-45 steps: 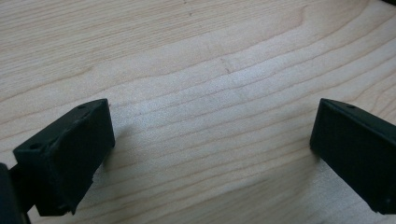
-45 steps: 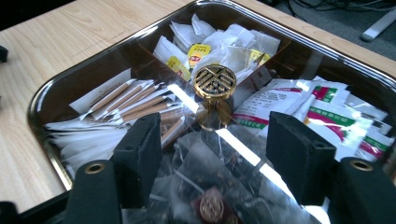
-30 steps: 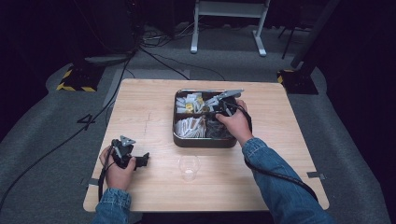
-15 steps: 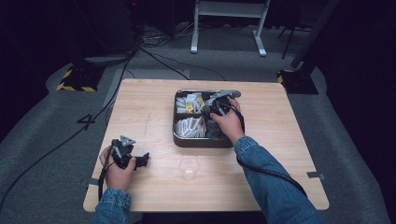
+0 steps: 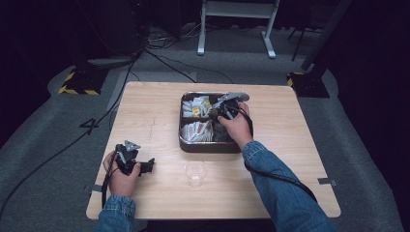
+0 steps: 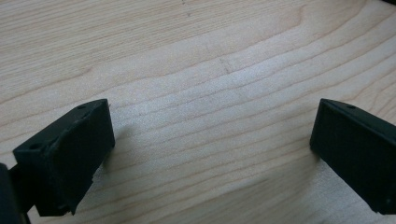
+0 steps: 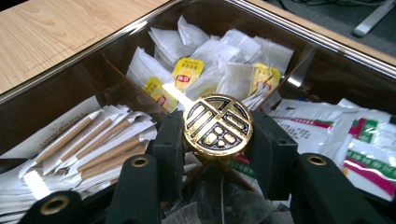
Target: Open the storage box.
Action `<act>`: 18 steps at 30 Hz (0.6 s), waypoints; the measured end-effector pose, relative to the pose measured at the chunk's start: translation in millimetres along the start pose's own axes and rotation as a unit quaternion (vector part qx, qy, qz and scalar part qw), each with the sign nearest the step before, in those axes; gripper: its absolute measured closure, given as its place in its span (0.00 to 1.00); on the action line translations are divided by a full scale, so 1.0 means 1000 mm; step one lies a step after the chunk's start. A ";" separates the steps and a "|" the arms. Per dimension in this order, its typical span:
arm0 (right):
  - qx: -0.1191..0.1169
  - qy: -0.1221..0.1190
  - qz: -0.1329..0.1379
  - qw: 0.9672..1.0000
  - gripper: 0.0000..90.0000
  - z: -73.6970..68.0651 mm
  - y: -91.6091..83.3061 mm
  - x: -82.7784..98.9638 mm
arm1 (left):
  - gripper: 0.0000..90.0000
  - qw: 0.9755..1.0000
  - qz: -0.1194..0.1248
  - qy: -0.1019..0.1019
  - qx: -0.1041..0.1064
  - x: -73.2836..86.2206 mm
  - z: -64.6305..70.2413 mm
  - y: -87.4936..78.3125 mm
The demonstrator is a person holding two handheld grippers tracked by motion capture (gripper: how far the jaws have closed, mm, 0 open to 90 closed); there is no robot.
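My right gripper (image 7: 218, 140) is clamped on a round gold medallion-shaped knob (image 7: 218, 125) at the centre of the dark metal compartment tray (image 5: 208, 146) of sachets. My left gripper (image 6: 210, 149) rests wide open and empty on the light wooden table (image 5: 154, 121).

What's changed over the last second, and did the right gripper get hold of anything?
The right gripper moved left and down into the compartment tray, and its fingers are now closed on a round gold knob at the dividers' centre. The left gripper, open on the table, and the clear cup stayed put.
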State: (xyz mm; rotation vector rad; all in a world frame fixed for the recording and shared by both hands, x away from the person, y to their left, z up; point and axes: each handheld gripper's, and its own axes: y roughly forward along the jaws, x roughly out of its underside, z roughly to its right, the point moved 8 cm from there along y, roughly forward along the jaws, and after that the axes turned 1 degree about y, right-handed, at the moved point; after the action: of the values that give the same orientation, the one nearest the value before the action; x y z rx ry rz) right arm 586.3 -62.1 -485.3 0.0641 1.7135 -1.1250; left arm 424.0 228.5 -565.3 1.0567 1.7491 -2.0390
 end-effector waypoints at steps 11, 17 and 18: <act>-0.005 -0.004 0.025 1.000 0.65 0.004 -0.029 -0.020 | 0.00 1.000 0.000 0.000 0.000 0.000 0.000 0.000; -0.007 -0.006 0.035 0.999 0.65 0.008 -0.047 -0.026 | 0.00 1.000 0.001 -0.001 0.000 0.000 0.000 0.000; -0.007 -0.006 0.036 0.999 0.65 0.009 -0.049 -0.027 | 0.00 1.000 0.001 -0.001 0.000 0.000 0.000 0.000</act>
State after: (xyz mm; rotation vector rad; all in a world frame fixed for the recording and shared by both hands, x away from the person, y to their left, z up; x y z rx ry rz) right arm 579.3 -83.2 -433.6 0.1094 1.6950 -1.0578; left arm 424.1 228.4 -565.3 1.0551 1.7468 -2.0386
